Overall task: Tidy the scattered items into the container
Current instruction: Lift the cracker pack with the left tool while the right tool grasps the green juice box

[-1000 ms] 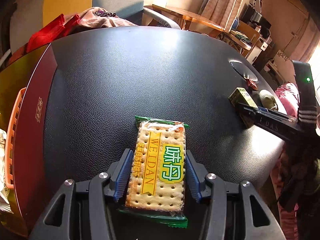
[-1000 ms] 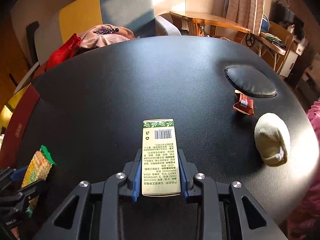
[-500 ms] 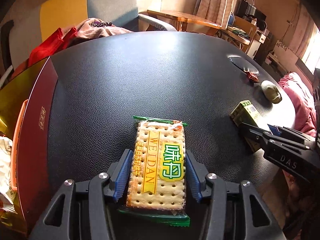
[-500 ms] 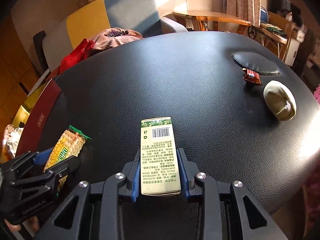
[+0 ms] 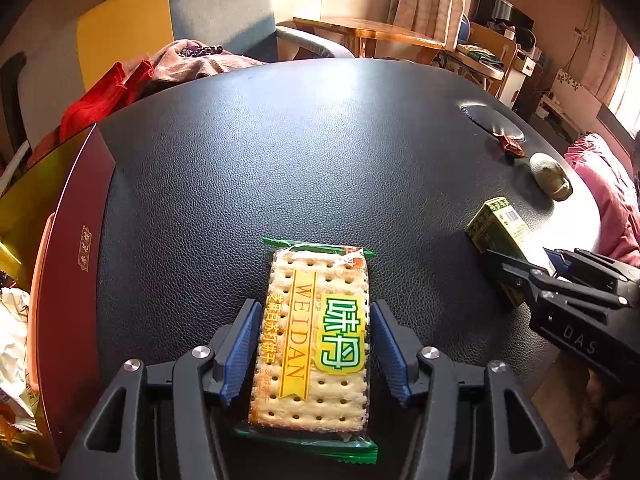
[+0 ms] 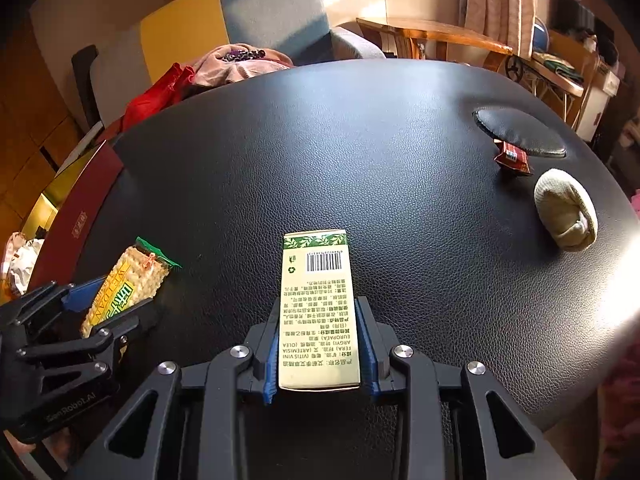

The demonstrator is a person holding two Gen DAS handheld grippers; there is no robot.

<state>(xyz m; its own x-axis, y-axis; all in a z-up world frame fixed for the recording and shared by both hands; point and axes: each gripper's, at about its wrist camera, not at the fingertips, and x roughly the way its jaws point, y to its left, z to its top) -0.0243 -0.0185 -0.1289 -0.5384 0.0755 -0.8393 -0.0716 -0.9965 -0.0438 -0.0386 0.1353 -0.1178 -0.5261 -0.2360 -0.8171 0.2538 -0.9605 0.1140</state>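
Note:
A cracker pack (image 5: 316,320) with a yellow and green label lies between the blue pads of my left gripper (image 5: 316,312). Its jaws are opening, and a thin gap shows on each side of the pack. My right gripper (image 6: 318,306) is shut on a cream and green carton (image 6: 316,264), barcode side up, above the black table (image 6: 320,140). The dark red container (image 5: 76,240) with an orange rim stands at the table's left edge and holds crumpled wrappers (image 5: 12,340). In the right wrist view, the left gripper (image 6: 108,304) and cracker pack (image 6: 136,276) appear at lower left.
A small red wrapper (image 6: 514,158) and a beige cloth bundle (image 6: 566,216) lie at the table's right side, next to an oval black pad (image 6: 520,134). Clothes (image 6: 236,64) are piled on a chair behind the table. A wooden desk (image 6: 432,34) stands farther back.
The right gripper has carried the carton leftward, closer to the left gripper. The left jaws have spread slightly away from the cracker pack.

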